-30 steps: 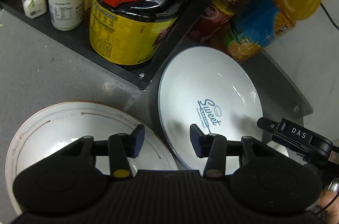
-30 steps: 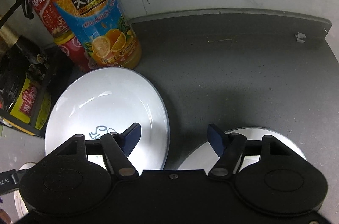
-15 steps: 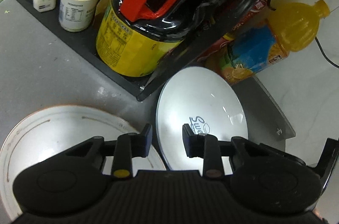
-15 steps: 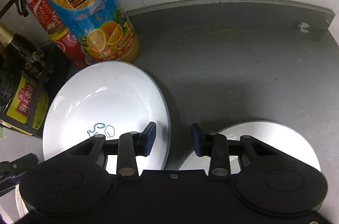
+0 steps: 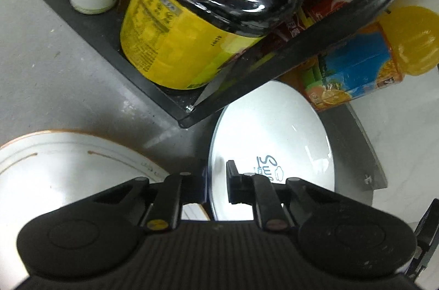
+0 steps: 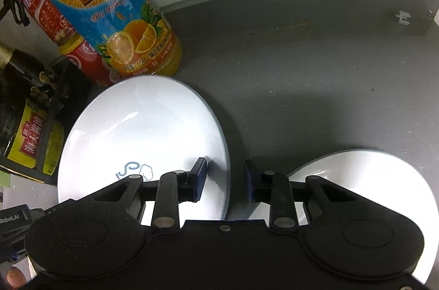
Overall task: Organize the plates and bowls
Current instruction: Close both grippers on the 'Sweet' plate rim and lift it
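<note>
The white plate with blue lettering (image 5: 274, 141) lies flat on the dark surface (image 6: 301, 70), its far edge just beside the orange juice bottle (image 6: 109, 15) and its left edge close under the corner of the black rack (image 5: 175, 108).

Left hand-held gripper (image 5: 216, 184): its jaws stand narrowly apart and straddle the plate's left rim, one finger outside the edge and one over the plate's face. Whether the pads already press the rim cannot be told.

Right hand-held gripper (image 6: 225, 178): its jaws stand wider and bracket the plate's right rim, the left finger over the plate and the right finger over bare surface; a clear gap shows on both sides, so nothing is held.

The plate thus lies directly ahead of both tools, between them, each addressing an opposite edge; the left appears the closer to a grip. Being round, the plate has no long axis to align to.

A brown-rimmed plate (image 5: 68, 166) lies left of the lettered plate, and a plain white dish (image 6: 370, 180) lies right of it, both apart from it. The likely next demand is closing on the thin rim and lifting level.
</note>
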`<state>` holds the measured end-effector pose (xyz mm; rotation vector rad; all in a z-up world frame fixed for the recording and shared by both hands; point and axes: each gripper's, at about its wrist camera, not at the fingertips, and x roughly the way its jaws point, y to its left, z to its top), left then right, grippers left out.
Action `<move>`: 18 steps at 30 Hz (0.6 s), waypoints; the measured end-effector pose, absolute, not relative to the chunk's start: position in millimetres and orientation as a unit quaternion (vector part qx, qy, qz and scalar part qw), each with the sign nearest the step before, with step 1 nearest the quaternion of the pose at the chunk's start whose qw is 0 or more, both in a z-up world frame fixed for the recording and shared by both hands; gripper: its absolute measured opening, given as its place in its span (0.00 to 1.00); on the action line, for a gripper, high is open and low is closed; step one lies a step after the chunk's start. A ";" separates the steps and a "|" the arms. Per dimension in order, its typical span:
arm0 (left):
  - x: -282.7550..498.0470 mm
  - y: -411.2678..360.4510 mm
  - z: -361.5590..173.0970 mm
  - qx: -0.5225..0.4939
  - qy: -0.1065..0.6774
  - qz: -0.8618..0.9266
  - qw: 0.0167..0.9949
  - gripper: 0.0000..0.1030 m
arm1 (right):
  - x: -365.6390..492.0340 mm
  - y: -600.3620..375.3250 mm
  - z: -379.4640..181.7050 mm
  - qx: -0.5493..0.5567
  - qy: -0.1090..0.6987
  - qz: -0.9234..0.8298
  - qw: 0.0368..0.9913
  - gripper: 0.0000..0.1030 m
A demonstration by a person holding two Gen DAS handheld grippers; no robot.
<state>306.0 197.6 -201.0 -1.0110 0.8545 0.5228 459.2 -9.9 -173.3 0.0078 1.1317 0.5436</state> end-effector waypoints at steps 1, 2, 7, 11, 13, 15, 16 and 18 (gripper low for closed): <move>309.3 197.4 -202.4 -0.464 0.395 0.241 0.756 0.11 | 459.0 -8.6 -174.6 0.007 0.532 0.253 0.808 0.28; 309.9 198.8 -204.1 -0.467 0.397 0.243 0.752 0.09 | 458.4 -7.7 -175.0 0.009 0.531 0.250 0.809 0.28; 314.2 205.5 -212.6 -0.482 0.404 0.239 0.740 0.06 | 456.4 4.0 -177.9 0.000 0.531 0.253 0.809 0.25; 311.9 202.7 -211.7 -0.474 0.407 0.239 0.743 0.05 | 460.8 -0.2 -178.4 0.024 0.539 0.252 0.804 0.20; 311.0 203.8 -210.8 -0.475 0.408 0.235 0.743 0.05 | 460.7 -5.6 -174.6 0.038 0.539 0.254 0.802 0.17; 308.7 206.8 -208.5 -0.479 0.407 0.230 0.743 0.05 | 458.0 -12.5 -167.2 0.044 0.531 0.261 0.805 0.14; 308.2 207.4 -207.2 -0.477 0.407 0.228 0.745 0.05 | 456.9 -15.5 -164.1 0.050 0.528 0.264 0.805 0.12; 307.3 209.1 -205.1 -0.476 0.406 0.223 0.748 0.05 | 455.0 -20.4 -159.3 0.060 0.523 0.269 0.807 0.10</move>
